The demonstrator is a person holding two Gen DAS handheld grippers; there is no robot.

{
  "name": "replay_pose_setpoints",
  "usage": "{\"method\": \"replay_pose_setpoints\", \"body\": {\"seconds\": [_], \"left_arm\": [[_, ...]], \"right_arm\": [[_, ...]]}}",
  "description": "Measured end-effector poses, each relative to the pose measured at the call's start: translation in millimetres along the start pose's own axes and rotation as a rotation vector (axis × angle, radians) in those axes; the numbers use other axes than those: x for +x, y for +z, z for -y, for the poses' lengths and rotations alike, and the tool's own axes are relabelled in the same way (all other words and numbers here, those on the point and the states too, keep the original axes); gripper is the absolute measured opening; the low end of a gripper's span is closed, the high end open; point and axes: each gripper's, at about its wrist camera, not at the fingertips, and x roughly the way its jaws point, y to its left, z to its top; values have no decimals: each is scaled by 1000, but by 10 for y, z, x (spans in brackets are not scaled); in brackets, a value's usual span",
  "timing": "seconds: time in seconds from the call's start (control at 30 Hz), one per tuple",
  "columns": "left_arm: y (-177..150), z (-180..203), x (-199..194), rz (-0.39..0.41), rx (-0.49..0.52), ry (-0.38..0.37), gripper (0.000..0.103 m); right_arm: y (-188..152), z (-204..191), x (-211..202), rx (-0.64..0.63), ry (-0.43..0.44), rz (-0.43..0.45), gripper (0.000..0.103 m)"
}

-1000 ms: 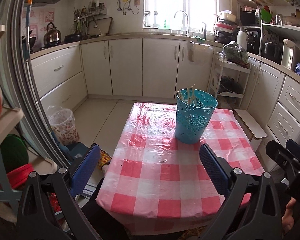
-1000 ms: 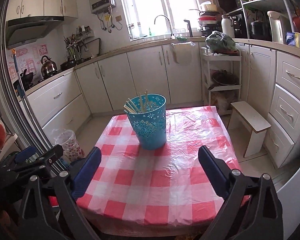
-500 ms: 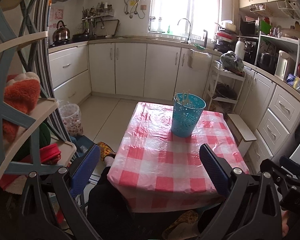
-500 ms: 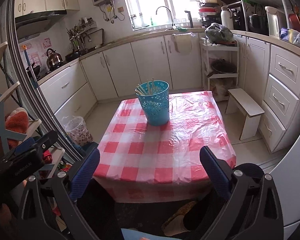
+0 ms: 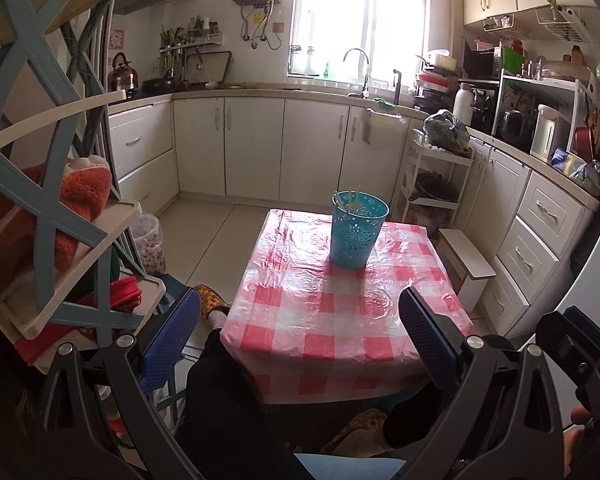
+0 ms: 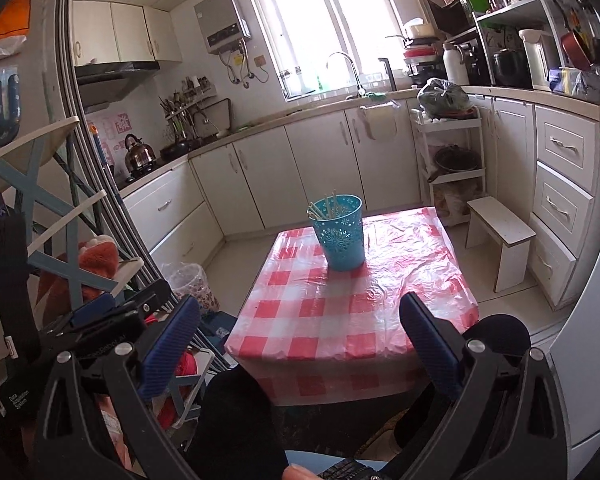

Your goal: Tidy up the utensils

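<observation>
Here, both the left gripper (image 5: pixel 298 334) and the right gripper (image 6: pixel 300 334) are spread wide, holding nothing. Well ahead of both, the blue basket (image 5: pixel 358 230) of chopsticks (image 5: pixel 350 200) stands upright on the checked table (image 5: pixel 340 312).

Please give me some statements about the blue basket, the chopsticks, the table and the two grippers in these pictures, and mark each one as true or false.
1. The blue basket stands upright on the checked tablecloth. True.
2. The chopsticks lie flat on the tablecloth beside the basket. False: they stand inside the basket, their ends above its rim.
3. The left gripper is open and holds nothing. True.
4. The right gripper is shut on a chopstick. False: it is open and empty.
5. A white step stool stands on the floor beside the table. True.
6. The basket is lying on its side near the front edge of the table. False: it is upright, toward the far end.
</observation>
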Motion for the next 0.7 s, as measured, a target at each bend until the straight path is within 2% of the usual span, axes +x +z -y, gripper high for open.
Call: {"method": "replay_pose_setpoints", "body": {"seconds": [0.43,0.7], "left_arm": [[40,-29,-575,111,-8,-7,95],[43,-34,-729,128,-7,-5,95]], "right_arm": [[-31,-169,-379,-47,6,114,96],[-66,-228,-457,-67,-8,143,96]]}}
